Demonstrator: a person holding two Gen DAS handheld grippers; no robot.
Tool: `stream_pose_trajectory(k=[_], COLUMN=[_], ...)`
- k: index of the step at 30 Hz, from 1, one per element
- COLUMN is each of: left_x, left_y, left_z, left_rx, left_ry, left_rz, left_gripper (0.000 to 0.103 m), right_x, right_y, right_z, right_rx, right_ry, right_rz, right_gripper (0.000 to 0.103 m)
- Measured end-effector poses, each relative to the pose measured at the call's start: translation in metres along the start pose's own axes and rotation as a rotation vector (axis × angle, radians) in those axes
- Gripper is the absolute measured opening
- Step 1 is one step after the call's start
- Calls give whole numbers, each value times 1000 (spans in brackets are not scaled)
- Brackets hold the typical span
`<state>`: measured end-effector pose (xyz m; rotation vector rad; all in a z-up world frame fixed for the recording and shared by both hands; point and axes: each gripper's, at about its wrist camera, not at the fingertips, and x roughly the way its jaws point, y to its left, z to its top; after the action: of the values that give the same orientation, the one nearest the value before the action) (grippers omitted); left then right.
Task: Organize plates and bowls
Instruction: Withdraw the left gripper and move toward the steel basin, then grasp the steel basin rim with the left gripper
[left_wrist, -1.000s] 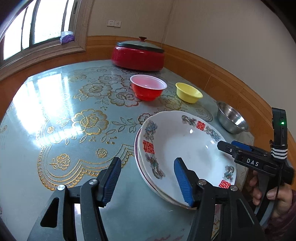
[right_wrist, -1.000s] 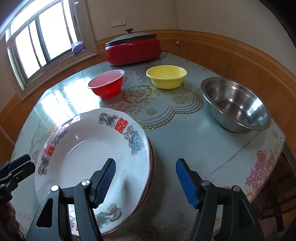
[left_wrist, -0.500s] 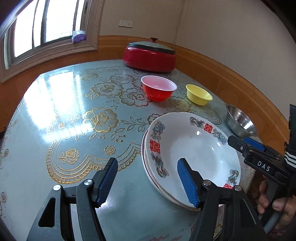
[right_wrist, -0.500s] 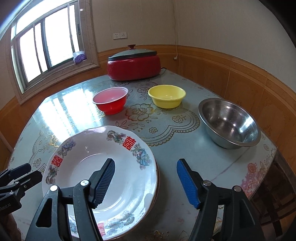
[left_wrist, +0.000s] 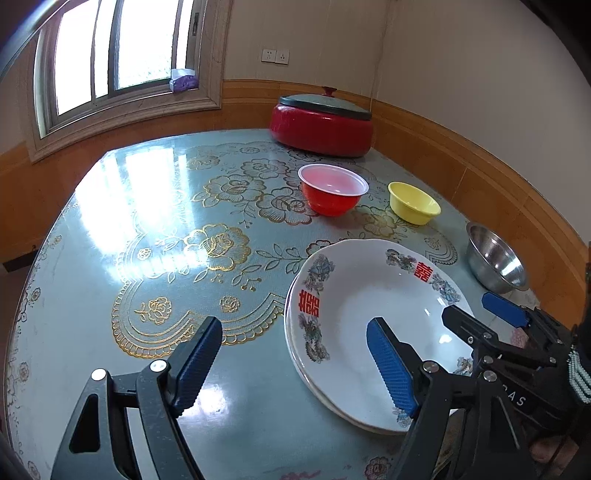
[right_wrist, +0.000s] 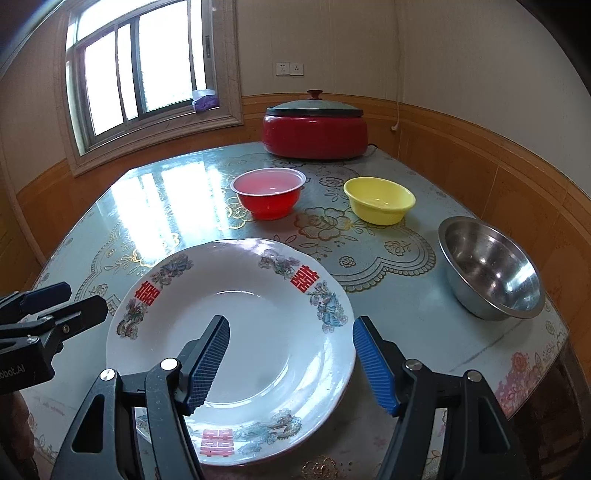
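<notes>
Nearest the cameras, over the near edge of the surface (right_wrist: 424, 314), the two grippers hung above the stacked plates (right_wrist: 258, 325), which serve here as the landmark. The right gripper (right_wrist: 290, 360) stood with its jaws apart and nothing pressed between them, one pad over the plates' hollow and the other just past their right rim. The left gripper (left_wrist: 293, 363) had just been opening its jaws; they were wide, with only the plates' left rim lying below the gap and neither pad touching it. The plates themselves, white with red characters and flower sprays, lay one nested in another near the front edge, a second rim showing just under the top one in the left wrist view. So the plate part of the task looked done, as far as could be judged. To the right of the plates and a little beyond, the steel bowl (right_wrist: 491, 269) sat alone near the surface's right edge. Beyond the plates, the yellow bowl (right_wrist: 378, 199) and the red bowl (right_wrist: 269, 192) stood side by side but apart, each on its own. The three bowls were not yet gathered or nested, so that seemed to be the work left. Farthest beyond the plates, against the wall, rested a red lidded cooker (right_wrist: 314, 129), and a window (right_wrist: 147, 62) stood above to its left.
</notes>
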<state>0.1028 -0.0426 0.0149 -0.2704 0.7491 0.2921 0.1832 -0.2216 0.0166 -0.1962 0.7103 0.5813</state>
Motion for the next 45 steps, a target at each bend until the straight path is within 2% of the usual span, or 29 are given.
stream_pose_trajectory(k=[4, 10, 13, 17, 21, 30, 34, 37, 41, 45], left_x=[-2, 3, 4, 0, 4, 9, 16, 18, 29, 50], left_y=[-14, -28, -31, -39, -42, -67, -82, -95, -122, -155], left_z=[1, -3, -5, 0, 7, 14, 21, 29, 41, 53], left_rx=[8, -19, -10, 49, 77, 190, 218, 241, 248, 222], left_ry=[-12, -5, 9, -1, 25, 17, 41, 26, 24, 55], left_rz=[17, 0, -21, -56, -141, -250, -277, -295, -301, -303], left_gripper=[81, 81, 81, 81, 79, 79, 79, 80, 81, 81], right_x=[-3, -7, -9, -14, -20, -28, -33, -37, -41, -35], right_y=[-8, -23, -26, -32, -43, -76, -105, -137, -192, -253], right_z=[-1, -2, -4, -5, -4, -13, -9, 1, 18, 37], right_rx=[-19, -13, 2, 49, 118, 245, 292, 337, 406, 424], right_ry=[-14, -28, -18, -24, -3, 23, 15, -6, -32, -43], right_rz=[22, 62, 88, 104, 82, -4, -36, -52, -48, -91], right_gripper=[70, 70, 61, 60, 59, 58, 57, 57, 57, 57])
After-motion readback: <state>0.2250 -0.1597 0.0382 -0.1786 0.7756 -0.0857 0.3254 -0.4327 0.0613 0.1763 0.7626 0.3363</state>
